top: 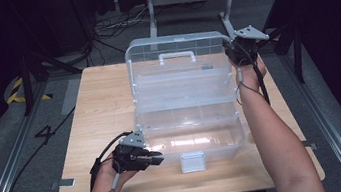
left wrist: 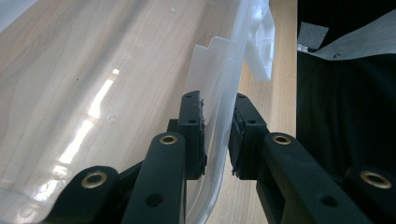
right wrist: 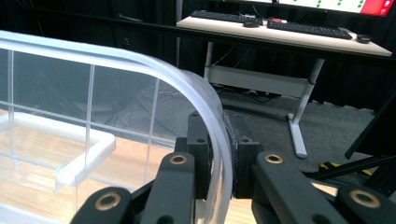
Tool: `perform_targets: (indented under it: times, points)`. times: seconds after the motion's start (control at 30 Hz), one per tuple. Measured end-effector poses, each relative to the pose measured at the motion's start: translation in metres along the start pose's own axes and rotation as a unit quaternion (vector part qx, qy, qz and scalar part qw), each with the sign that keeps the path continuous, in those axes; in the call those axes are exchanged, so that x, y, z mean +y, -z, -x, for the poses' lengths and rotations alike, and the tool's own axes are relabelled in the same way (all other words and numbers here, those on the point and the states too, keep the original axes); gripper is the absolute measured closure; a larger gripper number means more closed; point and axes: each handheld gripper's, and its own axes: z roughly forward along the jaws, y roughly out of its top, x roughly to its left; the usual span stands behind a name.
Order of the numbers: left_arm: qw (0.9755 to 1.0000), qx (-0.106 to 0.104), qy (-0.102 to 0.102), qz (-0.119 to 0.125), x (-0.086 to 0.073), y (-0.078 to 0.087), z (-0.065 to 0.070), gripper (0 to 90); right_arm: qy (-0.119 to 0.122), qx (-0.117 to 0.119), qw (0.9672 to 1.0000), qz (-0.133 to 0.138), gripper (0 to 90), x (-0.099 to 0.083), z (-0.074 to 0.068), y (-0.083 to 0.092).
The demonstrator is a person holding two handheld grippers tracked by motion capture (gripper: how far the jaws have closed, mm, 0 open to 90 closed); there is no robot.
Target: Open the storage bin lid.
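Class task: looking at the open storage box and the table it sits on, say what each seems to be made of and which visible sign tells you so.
Storage box: apparently clear, glossy plastic; the table shows through its walls and glare streaks its floor. Its latch looks like milkier, translucent plastic. Table: light wood or wood-look laminate with a matte finish and visible grain lines.

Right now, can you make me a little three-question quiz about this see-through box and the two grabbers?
1. True or false: the lid of the clear plastic toolbox stands open.
2. Which part does the right gripper pinch? A) the white latch B) the lid's upper corner C) the white handle
3. What does the left gripper hold between its fingers?

Key
1. True.
2. B.
3. The front wall of the toolbox, near its left end, one finger inside and one outside.
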Motion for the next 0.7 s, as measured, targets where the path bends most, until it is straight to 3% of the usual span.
perform_targets:
  times: [0.17, 0.7]
  points:
    - [1.0000, 0.000, 0.001, 0.000, 0.000, 0.000, 0.000, 77.4, -0.006, 0.006, 1.0000, 0.002, 82.1, -0.002, 0.003, -0.004]
    - [1.0000, 0.000, 0.000, 0.000, 0.000, 0.000, 0.000, 77.5, 0.021, 0.016, 0.9996, 0.013, 81.6, -0.009, 0.006, -0.021]
